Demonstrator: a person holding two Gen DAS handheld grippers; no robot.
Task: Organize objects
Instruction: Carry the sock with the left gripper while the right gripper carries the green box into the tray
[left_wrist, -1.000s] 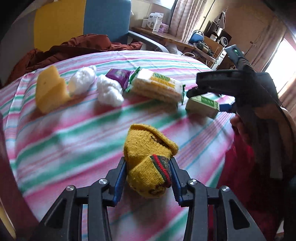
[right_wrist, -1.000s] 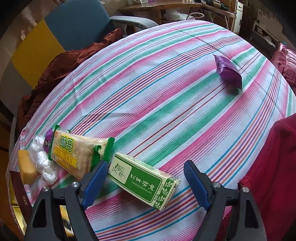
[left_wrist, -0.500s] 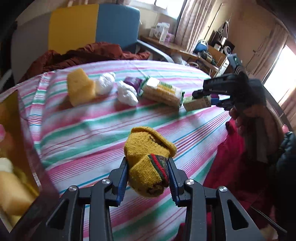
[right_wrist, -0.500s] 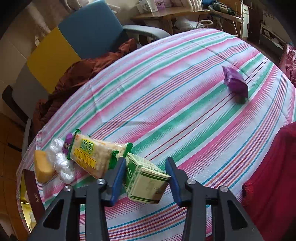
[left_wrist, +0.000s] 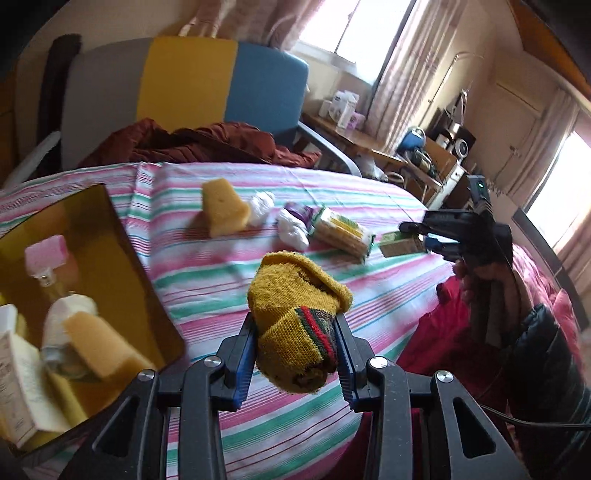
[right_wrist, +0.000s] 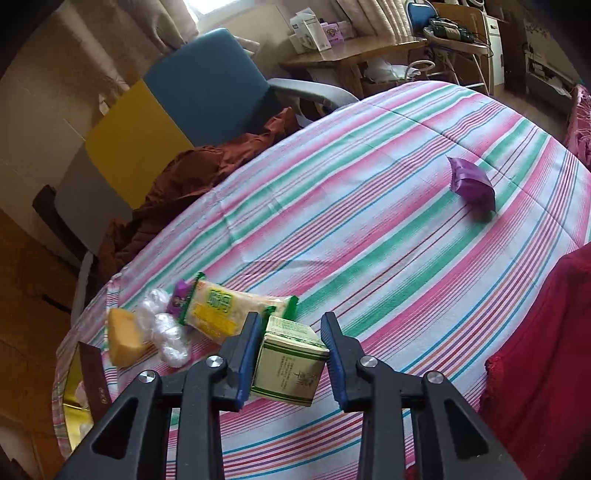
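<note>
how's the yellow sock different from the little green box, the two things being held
The yellow sock is soft knit, folded into a lumpy bundle with a red and green striped cuff; the green box is stiff printed card with flat faces and sharp edges. The sock bulges past the left gripper pads, while the box keeps its shape in the right gripper. Shared: each is clamped between blue pads and held above the striped cloth.

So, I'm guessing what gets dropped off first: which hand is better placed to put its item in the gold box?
Probably the left. The left gripper holds the yellow sock right beside the gold box, while the right gripper, clamping the green carton, sits across the table, past the snack pack.
</note>
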